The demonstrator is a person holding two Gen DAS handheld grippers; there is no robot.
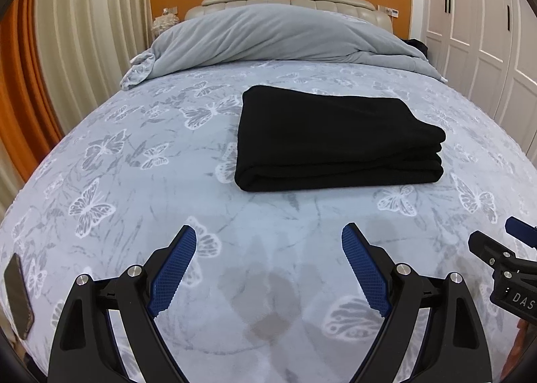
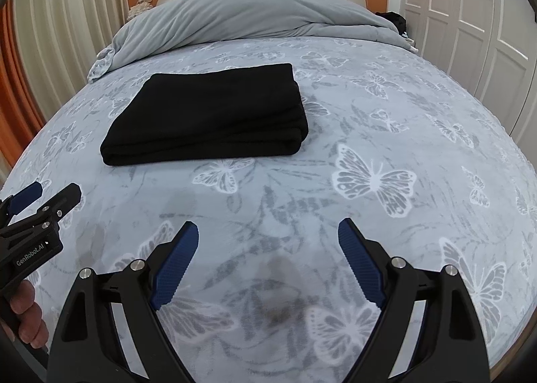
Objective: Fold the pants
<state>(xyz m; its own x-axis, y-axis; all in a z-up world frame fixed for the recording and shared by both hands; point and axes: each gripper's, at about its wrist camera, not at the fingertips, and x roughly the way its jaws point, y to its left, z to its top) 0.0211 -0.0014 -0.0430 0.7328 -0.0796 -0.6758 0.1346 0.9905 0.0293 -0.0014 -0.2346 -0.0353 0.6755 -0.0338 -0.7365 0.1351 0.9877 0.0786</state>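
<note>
Pants [image 1: 339, 138]: black, folded in stacked rectangle on bedspread [image 1: 167, 181], long axis 9-to-3. Left gripper [image 1: 268, 265]: jaws spread, empty, pants at 1 o'clock. Right gripper [image 2: 265, 262]: spread, empty, pants at 11 o'clock. Neither touching; about equally near

I'm looking at a bed [image 1: 141, 202] under a pale blue butterfly-print cover. Folded black pants [image 1: 335, 138] lie flat near its middle — a neat layered stack. A grey duvet [image 1: 268, 37] is bunched along the headboard end. A dark phone [image 1: 18, 295] rests on the cover's near left edge, well apart from the pants.
</note>
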